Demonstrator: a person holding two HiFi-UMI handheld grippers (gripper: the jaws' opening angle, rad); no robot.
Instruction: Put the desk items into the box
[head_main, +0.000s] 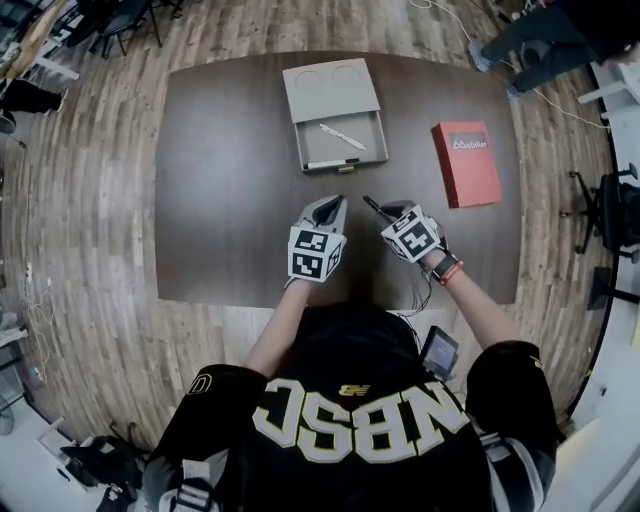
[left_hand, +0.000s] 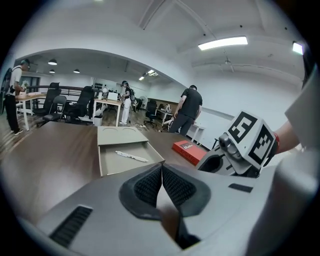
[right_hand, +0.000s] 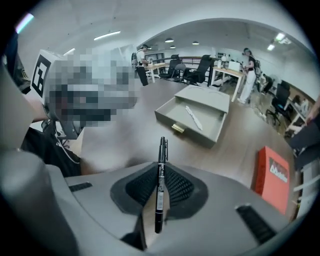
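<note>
A grey box (head_main: 335, 118) lies open at the far middle of the dark table (head_main: 220, 200); inside it are a white pen (head_main: 342, 136) and a white marker (head_main: 332, 163) along its front wall. In the right gripper view a black pen (right_hand: 160, 186) stands clamped between the pads, its tip pointing toward the box (right_hand: 200, 118). My right gripper (head_main: 383, 210) hovers near the table's front edge, shut on that pen. Beside it my left gripper (head_main: 331, 203) is shut with nothing in it; its pads (left_hand: 150, 186) meet in the left gripper view. A red book (head_main: 466, 163) lies to the right.
The box (left_hand: 127, 150) and red book (left_hand: 189, 148) show ahead in the left gripper view. Office chairs (head_main: 605, 215) stand right of the table. People and desks are in the room's background. A phone-like device (head_main: 439, 352) hangs at the person's hip.
</note>
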